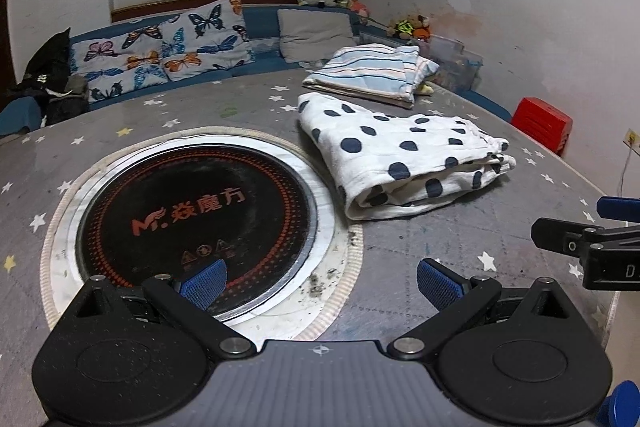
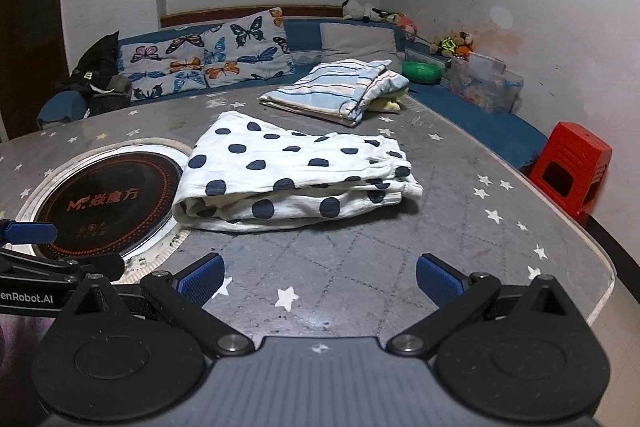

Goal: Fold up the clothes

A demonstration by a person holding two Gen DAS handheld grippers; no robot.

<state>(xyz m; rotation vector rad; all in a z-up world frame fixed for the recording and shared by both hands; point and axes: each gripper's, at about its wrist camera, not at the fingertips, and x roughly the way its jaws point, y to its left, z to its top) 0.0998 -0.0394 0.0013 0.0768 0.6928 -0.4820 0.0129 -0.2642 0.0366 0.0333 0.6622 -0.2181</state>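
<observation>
Where "OpenRobot.AI" marks the hand-held gripper (image 2: 24,297), cooktop (image 2: 108,203) logo "M"

The grey star-patterned worktop (image 2: 460,187) carries a folded polka-dot garment (image 2: 292,173), a folded striped garment (image 2: 336,91) and an inset round cooktop (image 1: 200,223).

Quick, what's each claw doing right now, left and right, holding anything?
Left claw: open, holding nothing, above the table by the cooktop.
Right claw: open, holding nothing, short of the folded polka-dot garment.

Two folded garments (image 2: 296,173) (image 2: 336,89), two butterfly cushions (image 2: 208,61) (image 2: 246,45), one red stool (image 2: 574,167).
</observation>
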